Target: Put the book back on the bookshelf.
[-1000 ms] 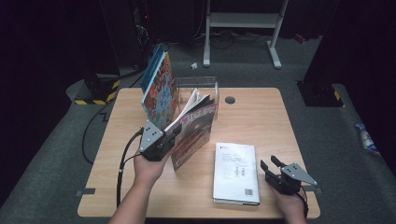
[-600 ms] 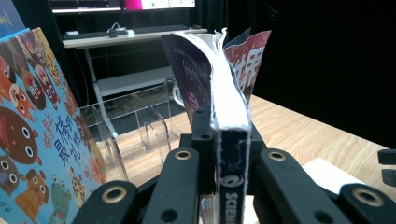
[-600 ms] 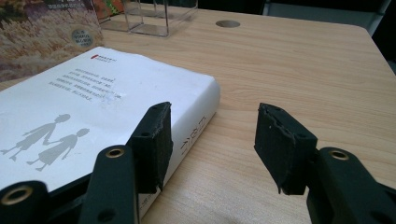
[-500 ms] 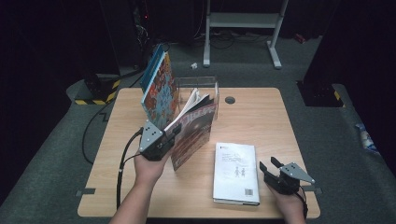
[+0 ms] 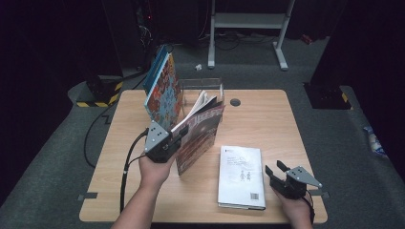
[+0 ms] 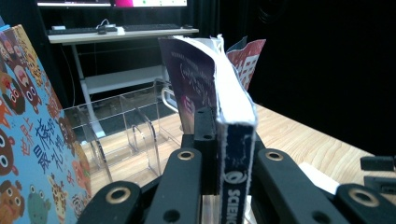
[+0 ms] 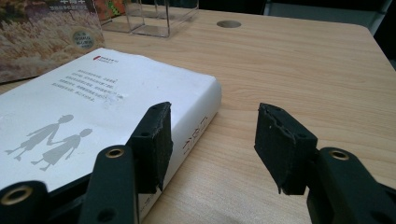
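Note:
My left gripper (image 5: 162, 140) is shut on the spine of a thick magazine (image 5: 200, 129), which stands tilted on the table with its pages fanned at the top. In the left gripper view both jaws clamp that spine (image 6: 233, 107). A white book (image 5: 241, 176) lies flat at the front right. My right gripper (image 5: 277, 171) is open just right of it and low over the table, its jaws having widened a little. In the right gripper view its left jaw hangs over the white book's (image 7: 93, 107) spine edge and the right jaw over bare wood, pressing nothing.
A clear acrylic rack (image 5: 203, 88) stands at the back of the wooden table (image 5: 267, 119), with a colourful picture book (image 5: 162, 90) upright at its left end. A cable hole (image 5: 234, 101) sits right of the rack. Dark floor surrounds the table.

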{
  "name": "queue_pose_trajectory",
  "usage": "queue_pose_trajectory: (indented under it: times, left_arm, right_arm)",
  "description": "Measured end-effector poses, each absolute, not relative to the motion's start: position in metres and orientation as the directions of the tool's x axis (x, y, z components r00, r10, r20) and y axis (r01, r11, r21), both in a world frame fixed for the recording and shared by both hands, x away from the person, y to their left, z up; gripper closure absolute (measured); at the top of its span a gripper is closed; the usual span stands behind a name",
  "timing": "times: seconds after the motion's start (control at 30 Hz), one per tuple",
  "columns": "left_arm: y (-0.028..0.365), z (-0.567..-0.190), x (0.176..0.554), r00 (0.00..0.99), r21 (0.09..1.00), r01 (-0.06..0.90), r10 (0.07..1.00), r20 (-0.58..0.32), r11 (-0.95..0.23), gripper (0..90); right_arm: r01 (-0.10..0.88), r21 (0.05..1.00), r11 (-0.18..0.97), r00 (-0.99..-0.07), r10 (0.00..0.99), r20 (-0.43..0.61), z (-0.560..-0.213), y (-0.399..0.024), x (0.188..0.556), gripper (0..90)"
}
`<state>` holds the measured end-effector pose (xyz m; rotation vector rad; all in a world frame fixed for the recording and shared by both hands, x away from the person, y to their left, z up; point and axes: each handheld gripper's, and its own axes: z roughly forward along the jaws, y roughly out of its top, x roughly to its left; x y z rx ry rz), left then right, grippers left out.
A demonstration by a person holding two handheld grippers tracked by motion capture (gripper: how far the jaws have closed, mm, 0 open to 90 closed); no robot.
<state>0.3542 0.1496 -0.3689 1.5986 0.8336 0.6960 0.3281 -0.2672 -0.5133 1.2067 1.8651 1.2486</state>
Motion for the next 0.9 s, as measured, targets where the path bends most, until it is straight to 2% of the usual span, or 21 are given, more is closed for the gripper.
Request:
queue_pose_trajectory:
  times: [0.27,0.9]
  left_arm:
    - [0.151,-0.359,0.36,0.545,0.986,0.156,0.837,-0.043,-0.051,84.3]
    - [0.166,-0.341,0.367,0.384,0.988,0.147,0.923,-0.011,-0.05,84.2]
  right_arm:
    - [0.356,0.923,0.144,-0.416,0.909,0.019,-0.512,-0.269,0.328,45.8]
    - [0.378,0.914,0.144,-0.389,0.921,0.016,-0.512,-0.276,0.33,42.2]
